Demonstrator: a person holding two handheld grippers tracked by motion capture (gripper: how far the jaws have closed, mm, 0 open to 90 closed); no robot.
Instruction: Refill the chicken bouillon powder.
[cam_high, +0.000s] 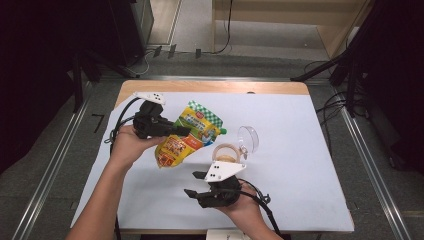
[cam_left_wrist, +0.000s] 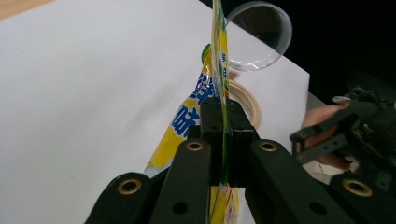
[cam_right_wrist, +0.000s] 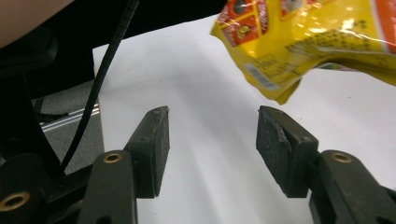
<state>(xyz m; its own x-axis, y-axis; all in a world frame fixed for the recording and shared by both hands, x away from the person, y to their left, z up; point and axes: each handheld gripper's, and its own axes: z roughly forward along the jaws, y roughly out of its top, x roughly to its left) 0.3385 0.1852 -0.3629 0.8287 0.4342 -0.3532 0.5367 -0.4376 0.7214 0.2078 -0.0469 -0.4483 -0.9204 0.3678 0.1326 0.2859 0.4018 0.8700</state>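
left gripper (cam_left_wrist: 223, 135) was clamped tight on the yellow sauce pouch (cam_high: 187, 135) (held off the table), while my right gripper (cam_right_wrist: 212, 140) sat released, nothing between its pads.

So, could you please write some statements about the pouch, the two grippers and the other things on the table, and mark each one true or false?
1. The left gripper is shut on the yellow pouch. True.
2. The right gripper holds the pouch too. False: its jaws stand open with nothing between them.
3. A clear plastic cup lies on its side on the white table cover. True.
4. The wooden ring hangs from the left gripper. False: it rests on the cover beside the cup.
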